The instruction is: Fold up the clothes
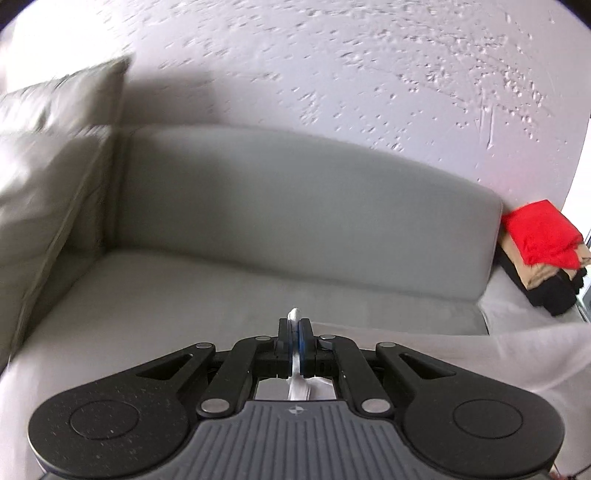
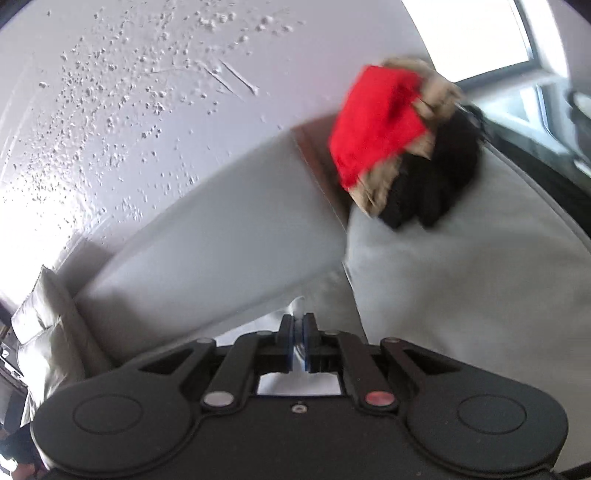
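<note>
Left gripper (image 1: pixel 294 334) – clamped on white cloth (image 1: pixel 517 354), held above grey sofa (image 1: pixel 258 206). Right gripper (image 2: pixel 298 332) – pinching the same cloth. Folded pile (image 1: pixel 543 254), red on top – sofa's far end.

A home living room: a grey sofa (image 1: pixel 258 229) with a cushion (image 1: pixel 55 166) against a textured white wall (image 1: pixel 332 74), stacked clothes (image 2: pixel 399 140) at its end, a window (image 2: pixel 476 33) beside.
</note>
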`<state>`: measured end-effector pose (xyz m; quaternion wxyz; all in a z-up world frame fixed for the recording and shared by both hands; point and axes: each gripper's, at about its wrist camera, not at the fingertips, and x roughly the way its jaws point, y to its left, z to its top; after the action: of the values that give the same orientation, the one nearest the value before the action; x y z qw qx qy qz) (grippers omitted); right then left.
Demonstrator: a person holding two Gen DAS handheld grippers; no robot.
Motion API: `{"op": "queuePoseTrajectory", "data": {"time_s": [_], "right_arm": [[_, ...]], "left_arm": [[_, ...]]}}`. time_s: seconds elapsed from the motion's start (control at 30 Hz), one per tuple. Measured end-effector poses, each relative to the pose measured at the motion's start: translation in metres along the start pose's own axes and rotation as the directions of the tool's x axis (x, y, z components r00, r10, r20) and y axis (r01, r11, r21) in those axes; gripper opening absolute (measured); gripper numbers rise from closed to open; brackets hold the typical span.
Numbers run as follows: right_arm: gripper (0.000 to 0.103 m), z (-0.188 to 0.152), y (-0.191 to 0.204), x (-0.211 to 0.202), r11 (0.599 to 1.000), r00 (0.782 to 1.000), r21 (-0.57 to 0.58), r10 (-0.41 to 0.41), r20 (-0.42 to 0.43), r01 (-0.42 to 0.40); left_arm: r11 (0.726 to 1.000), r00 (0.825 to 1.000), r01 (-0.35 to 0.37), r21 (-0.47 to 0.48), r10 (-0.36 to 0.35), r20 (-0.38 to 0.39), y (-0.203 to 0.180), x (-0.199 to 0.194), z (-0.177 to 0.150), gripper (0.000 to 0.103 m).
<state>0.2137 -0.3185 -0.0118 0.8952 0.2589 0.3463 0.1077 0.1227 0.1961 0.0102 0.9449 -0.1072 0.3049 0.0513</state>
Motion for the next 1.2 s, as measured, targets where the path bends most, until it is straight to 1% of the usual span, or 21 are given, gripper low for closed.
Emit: {"op": "queuePoseTrajectory", "data": {"time_s": [0.03, 0.1, 0.17, 0.23, 0.3, 0.33, 0.4, 0.47, 0.53, 0.6, 0.63, 0.67, 0.7, 0.77, 0.8, 0.83, 0.9, 0.97, 1.07, 1.1, 1.2], "right_arm": [[0.005, -0.017, -0.008, -0.010, 1.000, 1.000, 0.029, 0.001, -0.004, -0.001], [0.005, -0.052, -0.019, -0.040, 0.995, 0.999, 0.100, -0.002, -0.049, 0.007], [0.005, -0.079, -0.038, -0.036, 0.984, 0.996, 0.175, -0.016, -0.086, 0.031], [0.005, -0.099, -0.053, -0.034, 0.970, 0.994, 0.236, -0.036, -0.107, 0.061], [0.005, -0.107, -0.058, -0.034, 0.962, 0.994, 0.262, -0.047, -0.102, 0.072], [0.005, -0.108, -0.057, -0.039, 0.962, 0.995, 0.265, -0.049, -0.085, 0.070], [0.005, -0.105, -0.051, -0.054, 0.965, 0.999, 0.258, -0.036, -0.037, 0.044], [0.005, -0.102, -0.044, -0.072, 0.972, 0.999, 0.234, -0.034, 0.013, 0.030], [0.005, -0.105, -0.039, -0.086, 0.978, 0.998, 0.206, -0.049, 0.035, 0.041], [0.005, -0.111, -0.037, -0.096, 0.981, 0.996, 0.182, -0.076, 0.037, 0.068], [0.005, -0.115, -0.040, -0.094, 0.980, 0.995, 0.178, -0.099, 0.019, 0.094], [0.005, -0.119, -0.043, -0.091, 0.977, 0.993, 0.175, -0.121, 0.002, 0.119], [0.008, -0.124, -0.046, -0.088, 0.975, 0.990, 0.172, -0.142, -0.019, 0.143], [0.013, -0.130, -0.046, -0.086, 0.970, 0.984, 0.166, -0.169, -0.055, 0.176], [0.013, -0.131, -0.044, -0.088, 0.970, 0.982, 0.155, -0.179, -0.056, 0.186], [0.013, -0.131, -0.038, -0.093, 0.974, 0.982, 0.125, -0.185, -0.035, 0.188], [0.022, -0.129, -0.022, -0.105, 0.979, 0.980, 0.045, -0.198, -0.002, 0.198], [0.028, -0.127, -0.004, -0.113, 0.984, 0.984, -0.020, -0.177, 0.006, 0.177], [0.040, -0.128, 0.018, -0.105, 0.995, 0.993, -0.049, -0.086, -0.076, 0.082], [0.042, -0.133, 0.024, -0.103, 0.996, 0.993, -0.057, -0.069, -0.095, 0.064], [0.042, -0.147, 0.042, -0.096, 0.996, 0.989, -0.084, -0.026, -0.148, 0.014]], "left_arm": [[0.999, 1.000, -0.002, -0.053, 0.000, -0.029, 0.006, 0.003, -0.014, 0.002], [0.985, 0.996, -0.009, -0.175, -0.007, -0.093, 0.023, 0.004, -0.041, 0.002], [0.961, 0.989, -0.032, -0.274, -0.009, -0.146, 0.040, 0.010, -0.066, 0.002], [0.954, 0.985, -0.052, -0.294, 0.000, -0.172, 0.043, 0.006, -0.078, 0.002], [0.952, 0.981, -0.070, -0.298, 0.012, -0.192, 0.043, 0.000, -0.088, 0.002], [0.953, 0.983, -0.068, -0.295, 0.013, -0.185, 0.041, -0.005, -0.088, 0.002], [0.958, 0.991, -0.042, -0.282, 0.003, -0.137, 0.033, -0.018, -0.082, 0.002], [0.967, 0.996, -0.034, -0.252, 0.012, -0.091, 0.020, -0.032, -0.081, 0.002], [0.981, 0.996, -0.059, -0.186, 0.045, -0.075, 0.012, -0.048, -0.083, 0.002], [0.990, 0.990, -0.103, -0.100, 0.092, -0.105, 0.002, -0.050, -0.093, 0.003], [0.990, 0.984, -0.128, -0.052, 0.120, -0.131, -0.004, -0.049, -0.099, 0.003], [0.988, 0.976, -0.151, -0.008, 0.148, -0.157, -0.010, -0.045, -0.107, 0.003], [0.981, 0.964, -0.187, 0.041, 0.192, -0.184, -0.015, -0.043, -0.113, 0.005], [0.949, 0.927, -0.278, 0.151, 0.306, -0.216, -0.024, -0.042, -0.125, 0.007], [0.929, 0.914, -0.317, 0.192, 0.353, -0.201, -0.026, -0.047, -0.128, 0.007], [0.922, 0.913, -0.328, 0.206, 0.365, -0.180, -0.029, -0.054, -0.126, 0.009], [0.921, 0.922, -0.328, 0.210, 0.361, -0.143, -0.035, -0.069, -0.121, 0.014], [0.926, 0.932, -0.310, 0.214, 0.341, -0.126, -0.044, -0.075, -0.111, 0.025], [0.925, 0.936, -0.286, 0.249, 0.325, -0.132, -0.069, -0.070, -0.112, 0.034], [0.928, 0.937, -0.274, 0.254, 0.316, -0.146, -0.076, -0.069, -0.116, 0.035], [0.939, 0.937, -0.237, 0.248, 0.289, -0.197, -0.089, -0.065, -0.124, 0.036]]}}
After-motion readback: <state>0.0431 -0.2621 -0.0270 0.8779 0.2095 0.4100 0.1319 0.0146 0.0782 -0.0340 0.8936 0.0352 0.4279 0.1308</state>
